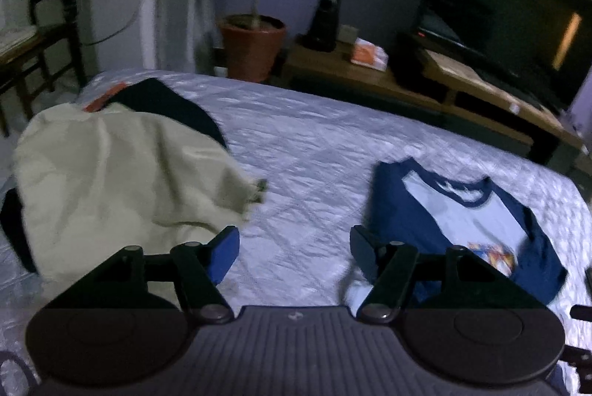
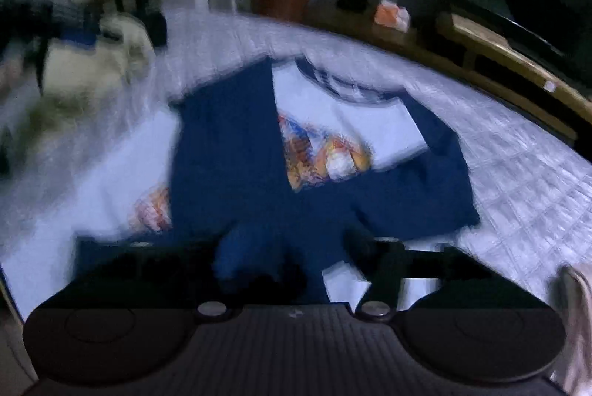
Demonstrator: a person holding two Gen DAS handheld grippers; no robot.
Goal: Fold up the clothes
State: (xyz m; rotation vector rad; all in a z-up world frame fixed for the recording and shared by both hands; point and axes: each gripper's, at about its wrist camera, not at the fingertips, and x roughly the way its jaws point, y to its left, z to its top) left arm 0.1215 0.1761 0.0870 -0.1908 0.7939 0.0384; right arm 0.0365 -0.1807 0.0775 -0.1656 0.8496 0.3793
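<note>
A blue and white raglan T-shirt (image 1: 470,222) with a colourful print lies on the bed, partly folded, to the right of my left gripper (image 1: 294,248). That gripper is open and empty above the quilt (image 1: 314,152). In the right wrist view the T-shirt (image 2: 229,152) fills the middle, both navy sleeves folded inward. My right gripper (image 2: 286,248) is open, low over the shirt's near navy edge; the view is blurred. A beige garment (image 1: 118,174) lies in a heap at the left, also visible in the right wrist view (image 2: 92,74).
A dark garment (image 1: 174,104) lies beyond the beige one. Behind the bed are a potted plant (image 1: 253,44), a low wooden bench (image 1: 370,70) with a dark device and a TV (image 1: 510,26). A chair (image 1: 40,37) stands at far left.
</note>
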